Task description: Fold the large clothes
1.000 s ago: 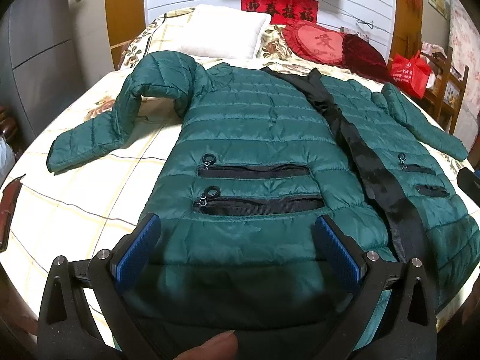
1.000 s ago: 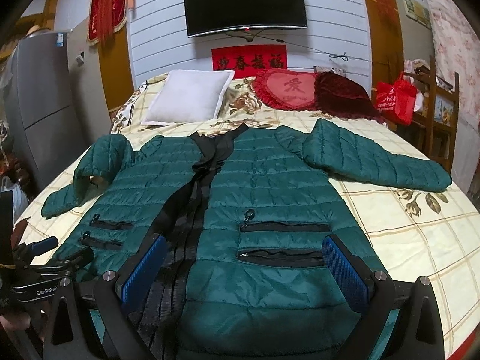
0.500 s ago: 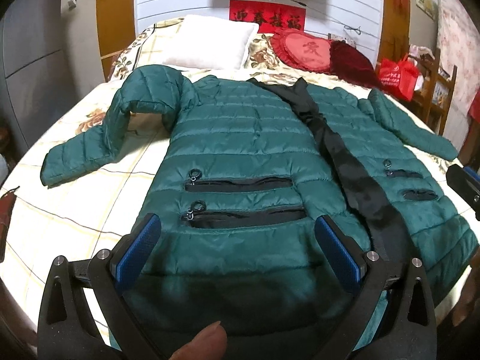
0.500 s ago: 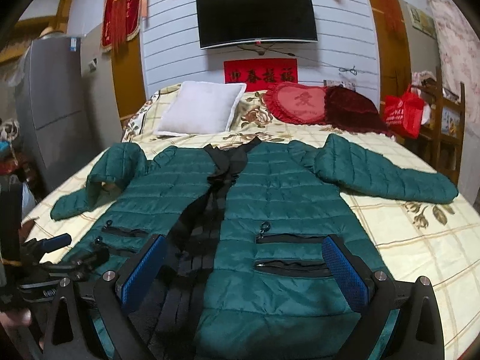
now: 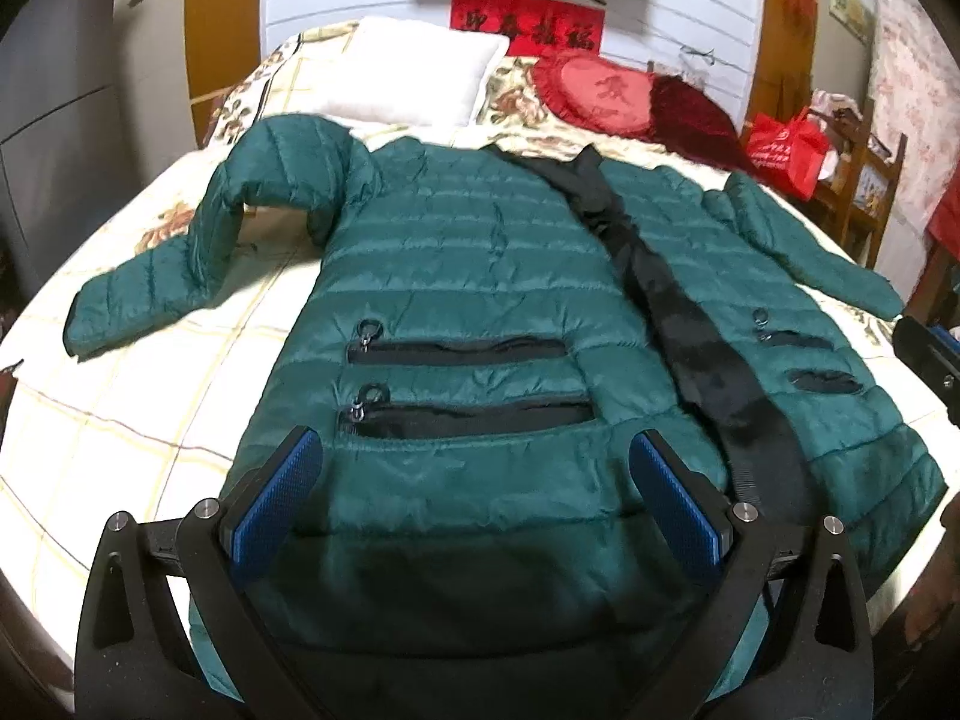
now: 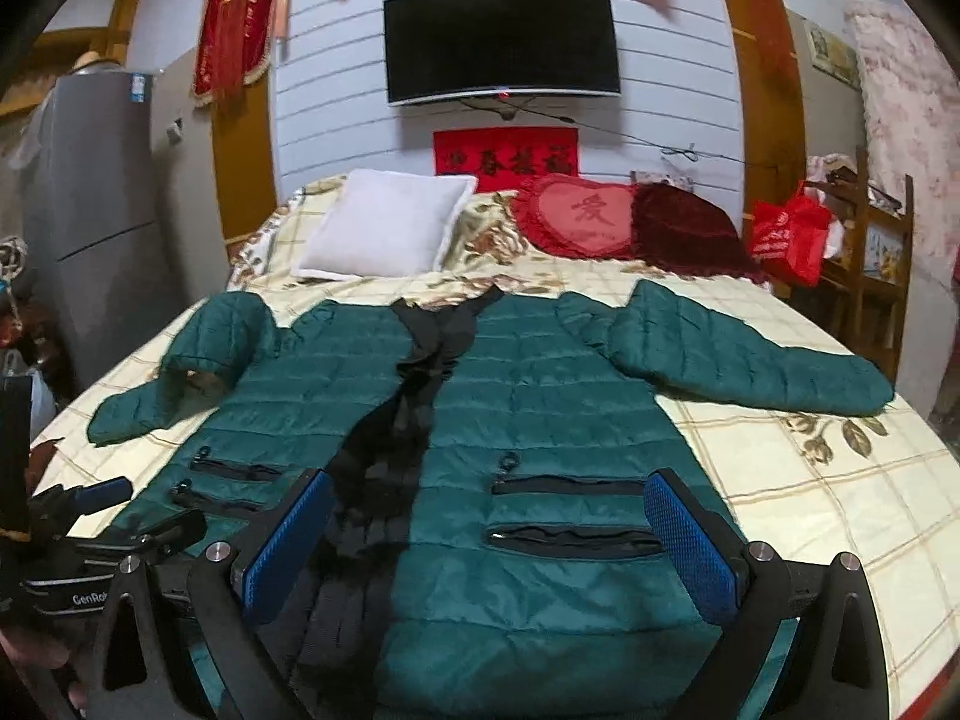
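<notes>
Left wrist view: the left tool [image 5: 477, 498] hangs released, its blue pads [image 5: 273, 507] spread wide and gripping nothing, over the near hem of the green padded jacket [image 5: 468, 276]. The jacket lies front-up on the bed [image 5: 120, 396], stretching away ahead of the tool. Two zipped pockets sit just ahead of the pads, and a black placket runs off ahead to the right. The sleeve ahead-left is bent double; the other reaches away to the right. The hem under the tool is in shadow and partly hidden by the frame. At the right edge a dark piece of the other tool is cut off.

Right wrist view: the right tool [image 6: 489, 534] is likewise released and empty, pads wide apart above the jacket's [image 6: 540, 396] hem. The left tool [image 6: 102, 516] shows to its left, partly cropped. Ahead lie a white pillow [image 6: 384, 228] and a red heart cushion [image 6: 582, 213]. The nearest hem is hidden behind the frame.
</notes>
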{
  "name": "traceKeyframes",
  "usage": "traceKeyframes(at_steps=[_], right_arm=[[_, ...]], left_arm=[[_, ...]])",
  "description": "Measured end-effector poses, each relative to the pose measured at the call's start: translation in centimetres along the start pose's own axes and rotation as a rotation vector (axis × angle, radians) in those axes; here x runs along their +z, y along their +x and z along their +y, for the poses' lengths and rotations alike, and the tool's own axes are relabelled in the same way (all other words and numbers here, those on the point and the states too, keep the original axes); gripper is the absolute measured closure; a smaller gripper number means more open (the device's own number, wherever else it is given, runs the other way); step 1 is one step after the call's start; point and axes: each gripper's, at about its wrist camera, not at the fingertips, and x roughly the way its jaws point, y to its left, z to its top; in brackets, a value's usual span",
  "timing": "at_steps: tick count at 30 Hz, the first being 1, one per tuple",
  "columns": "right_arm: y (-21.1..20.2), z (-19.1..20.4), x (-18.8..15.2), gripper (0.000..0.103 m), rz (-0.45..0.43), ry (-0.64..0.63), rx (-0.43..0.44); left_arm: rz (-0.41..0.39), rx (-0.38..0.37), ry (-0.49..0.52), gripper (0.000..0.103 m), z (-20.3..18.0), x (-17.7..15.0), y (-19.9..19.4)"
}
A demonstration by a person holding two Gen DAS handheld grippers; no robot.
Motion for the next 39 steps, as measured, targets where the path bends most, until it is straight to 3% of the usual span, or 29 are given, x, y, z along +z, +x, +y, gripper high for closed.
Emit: traceKeyframes(at_steps=[6, 18, 27, 39], right_arm=[[0.6, -1.4, -0.1, 0.0, 0.035, 0.045, -0.006], [1.0, 0.0, -0.4, 0.0, 0.052, -0.015, -0.01], [1.1, -0.2, -0.5, 0.0, 0.065, -0.007, -0.016], [1.2, -0.1, -0.4, 0.0, 0.067, -0.01, -0.017]], left_arm=[[0.017, 0.006, -0.012, 0.0, 0.2, 0.0, 0.4], [-0.002, -0.006, 0.038, 0.0, -0.5, -0.2, 0.2], [0.034, -0.003, -0.035, 0.0, 0.9, -0.4, 1.0], [0.041, -0.013, -0.035, 0.0, 0.8, -0.4, 1.3]])
